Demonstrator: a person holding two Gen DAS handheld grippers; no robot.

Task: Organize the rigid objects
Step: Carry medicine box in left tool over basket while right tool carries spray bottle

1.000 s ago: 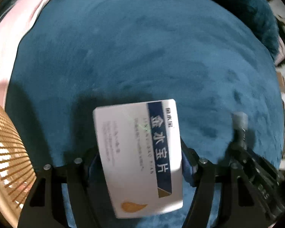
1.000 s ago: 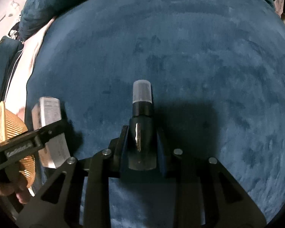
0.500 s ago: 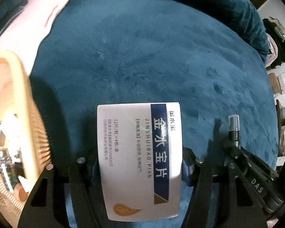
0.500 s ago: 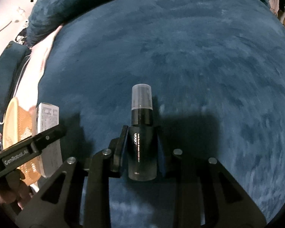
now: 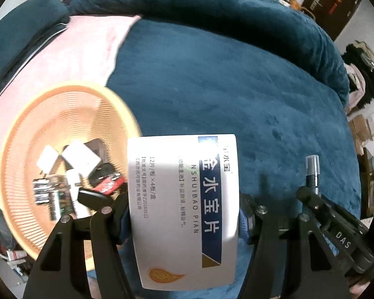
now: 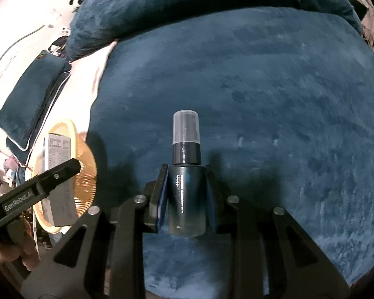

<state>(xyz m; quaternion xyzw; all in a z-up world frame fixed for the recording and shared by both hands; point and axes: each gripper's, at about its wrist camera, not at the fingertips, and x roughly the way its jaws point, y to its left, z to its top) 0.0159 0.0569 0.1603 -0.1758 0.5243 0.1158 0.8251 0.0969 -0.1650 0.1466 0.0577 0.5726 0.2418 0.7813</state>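
Observation:
My left gripper [image 5: 184,214] is shut on a white medicine box [image 5: 182,199] with a blue stripe, held above the blue blanket [image 5: 236,87]. An orange slatted basket [image 5: 32,124] sits to its left, holding several small items. In the right wrist view my right gripper [image 6: 187,196] is shut on a dark spray bottle [image 6: 187,191] with a clear cap, pointing away from me. That bottle [image 5: 313,172] and the right gripper [image 5: 311,194] also show at the right of the left wrist view. The left gripper [image 6: 62,172], the box [image 6: 58,174] and the basket [image 6: 87,186] appear at the left of the right wrist view.
A pink sheet [image 5: 82,54] lies beyond the basket. A dark blue pillow [image 6: 30,99] lies at the far left, with a rumpled blue cover [image 6: 187,12] at the back. Room clutter and cardboard boxes [image 5: 364,129] stand past the bed's right edge.
Both grippers have risen with the box and the bottle still held. The basket has come much further into the left wrist view, showing its contents.

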